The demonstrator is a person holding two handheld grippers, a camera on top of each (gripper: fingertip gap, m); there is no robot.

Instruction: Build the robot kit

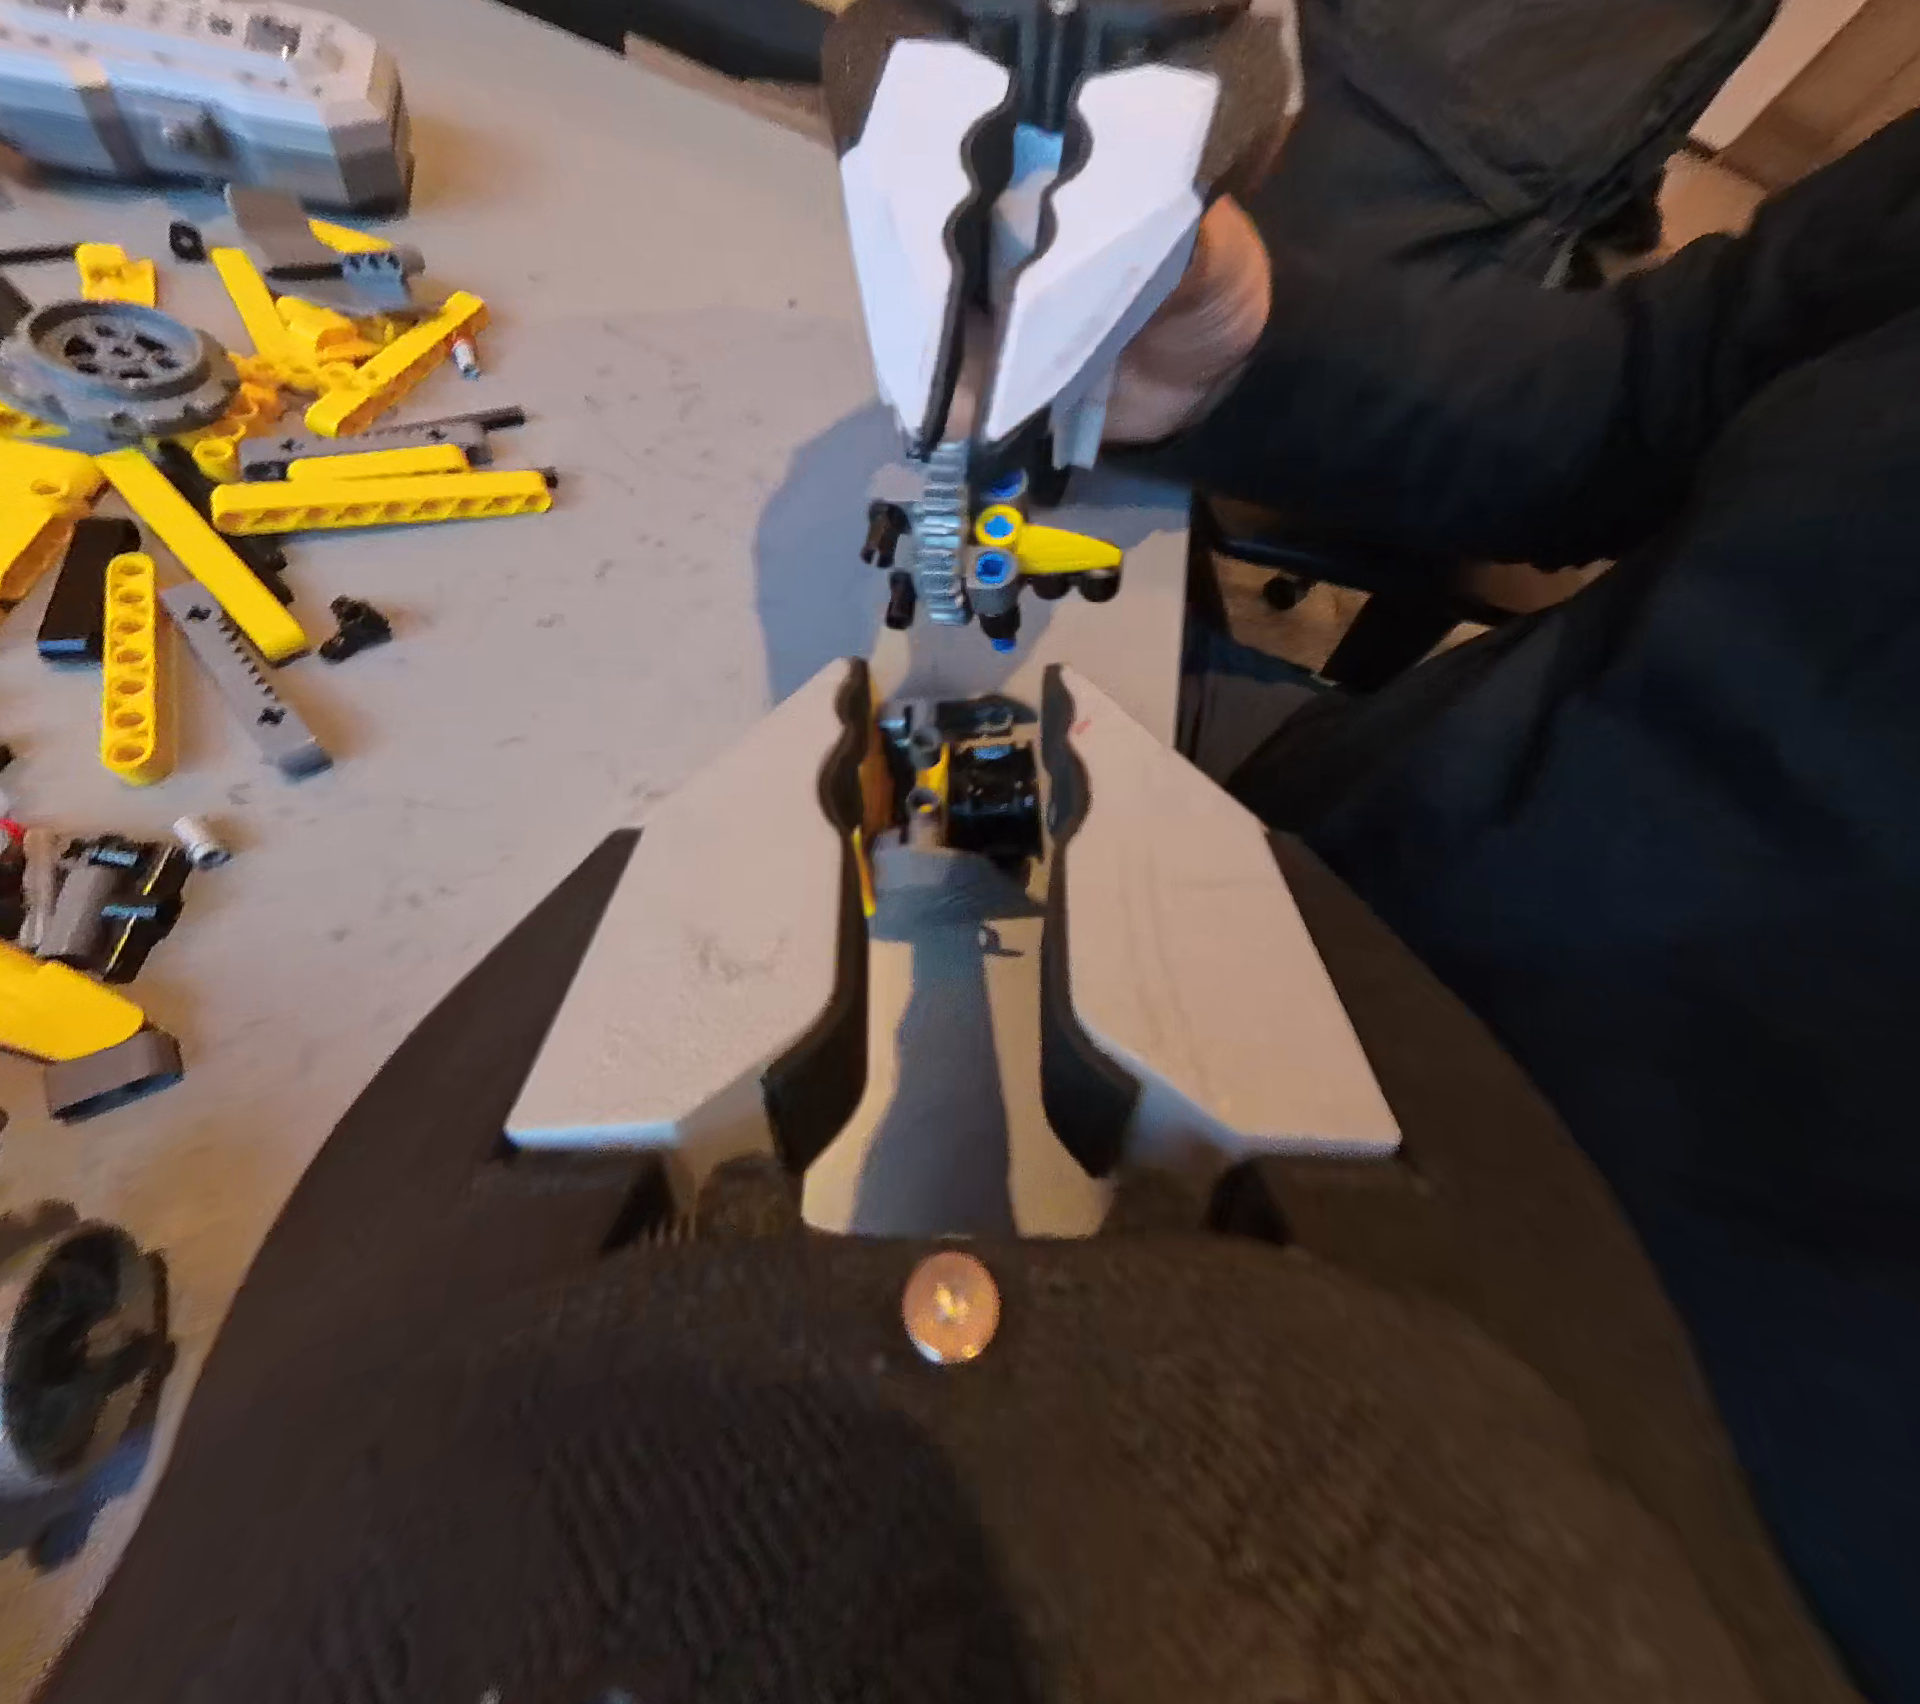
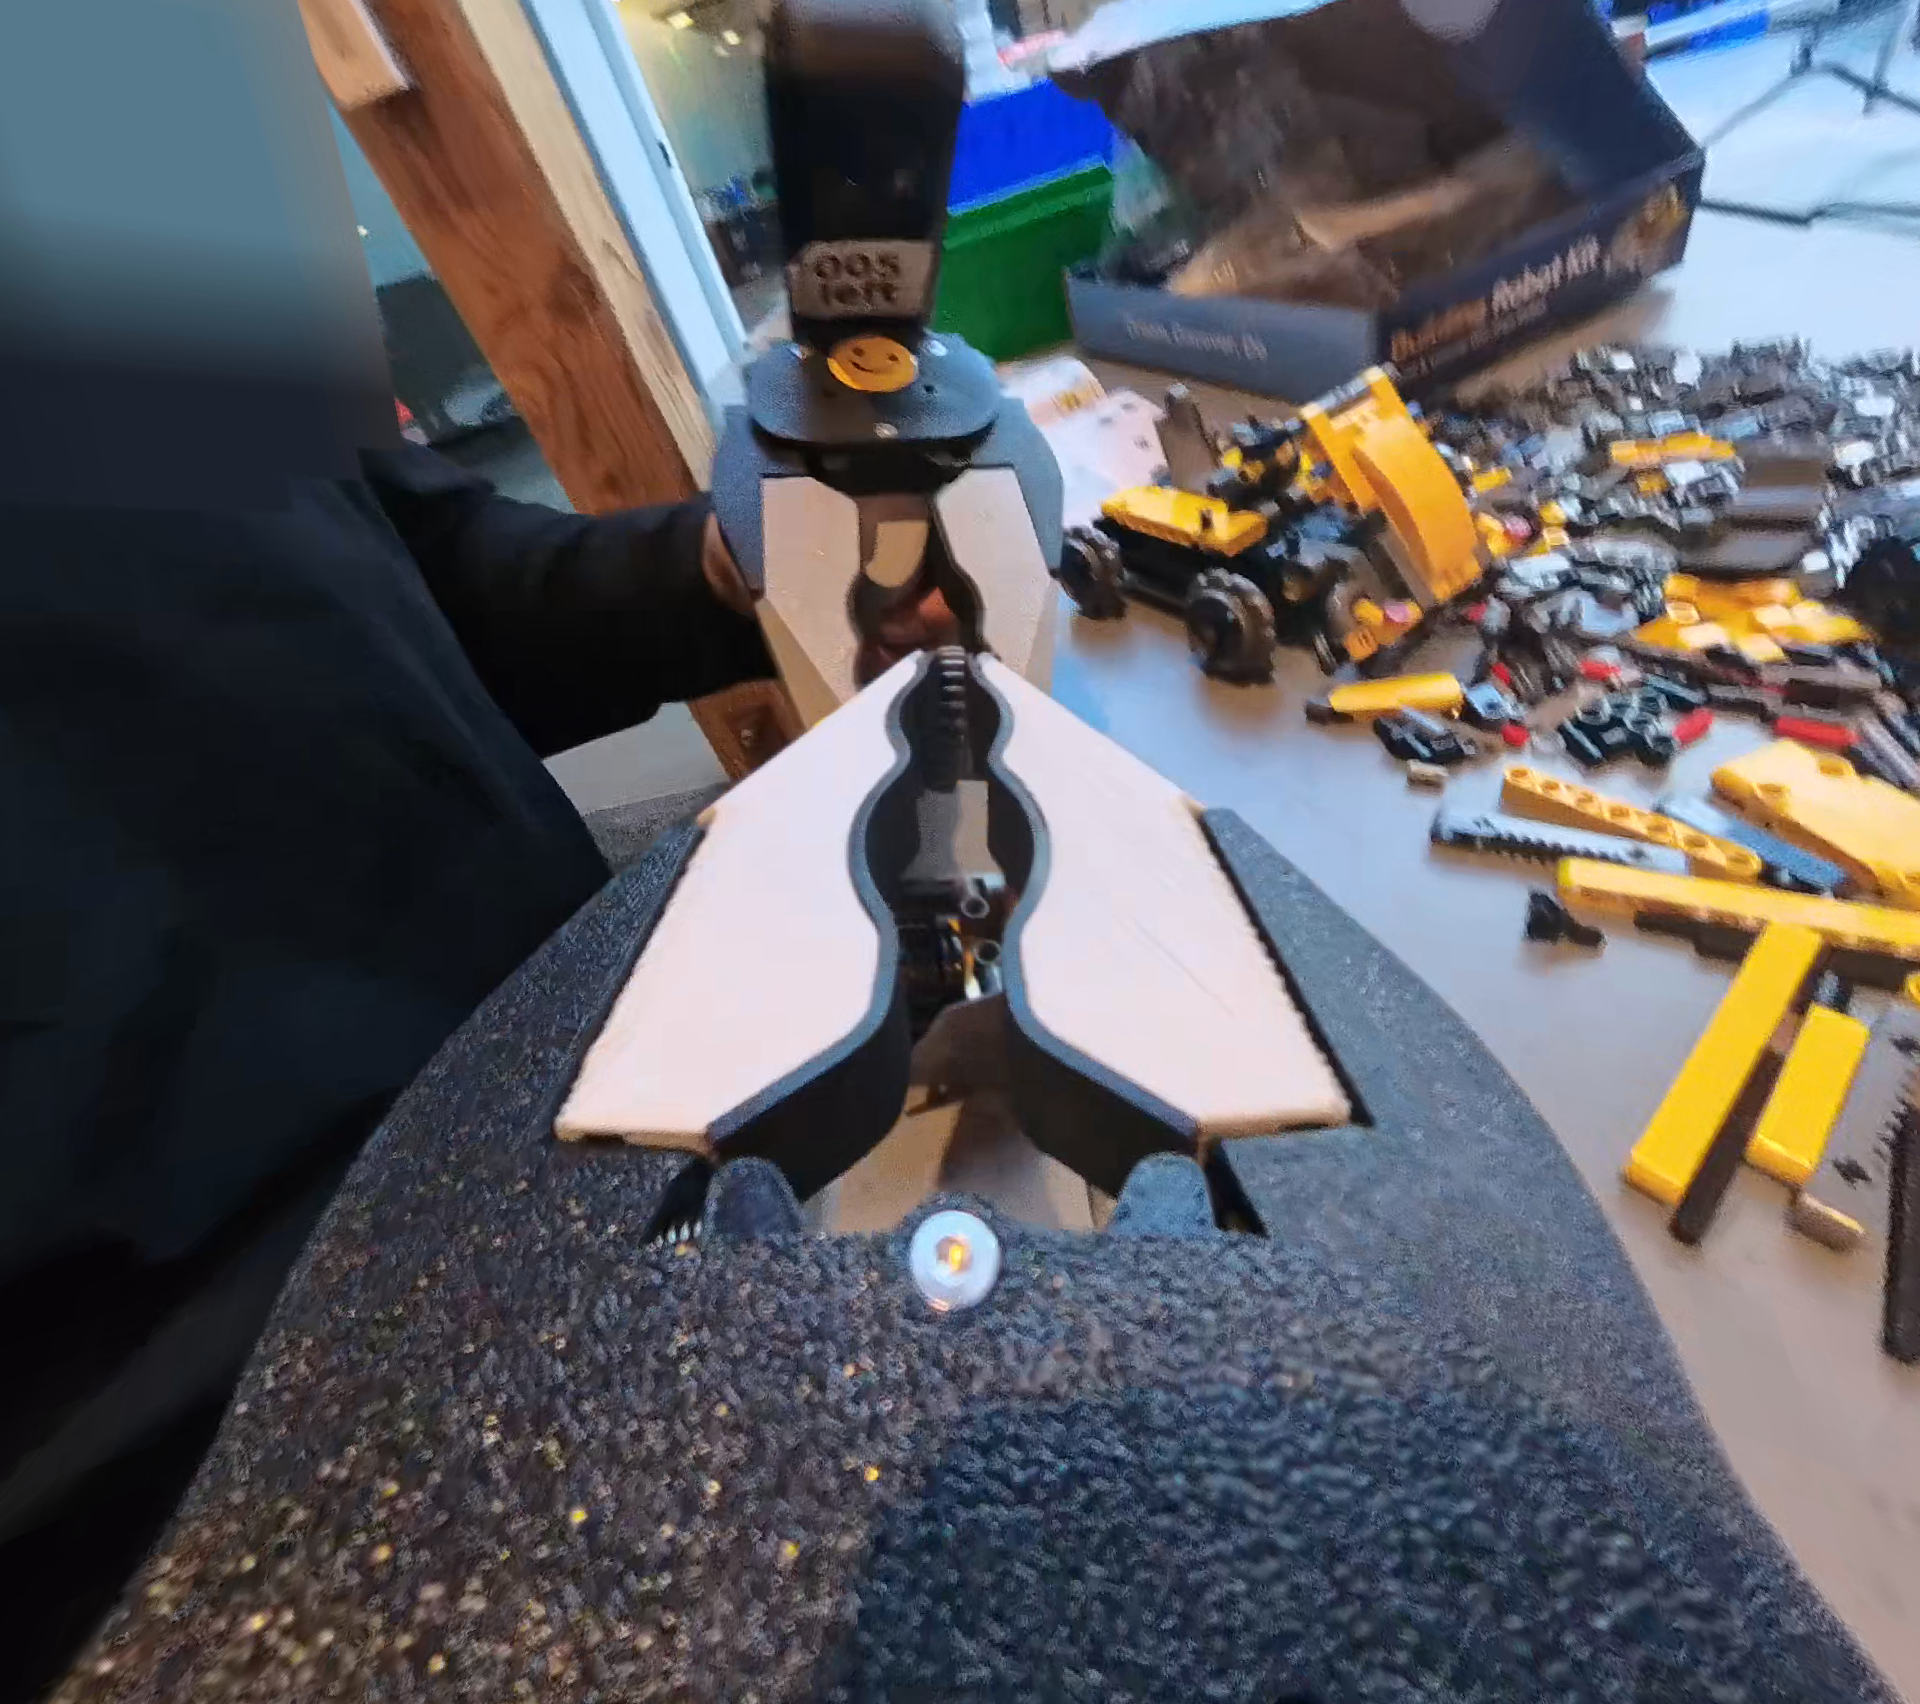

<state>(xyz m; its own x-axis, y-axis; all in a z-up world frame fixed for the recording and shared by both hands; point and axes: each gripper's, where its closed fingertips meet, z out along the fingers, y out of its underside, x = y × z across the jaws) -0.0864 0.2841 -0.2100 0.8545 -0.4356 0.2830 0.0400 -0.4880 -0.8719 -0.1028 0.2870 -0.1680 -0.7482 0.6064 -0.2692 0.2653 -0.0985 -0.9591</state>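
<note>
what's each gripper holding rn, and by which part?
Right gripper: shut on the grey toothed rack of a small assembly, gripped at one end. Left gripper: a black-and-yellow block piece sits between its fingers; contact unclear.

Soft daylight, motion-blurred, warped edges

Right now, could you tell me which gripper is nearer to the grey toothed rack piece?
Right. The right gripper is shut on the grey toothed rack piece, pinching one end. The left gripper faces it just short of the rack's other end, holding a small black-and-yellow assembly.
</note>
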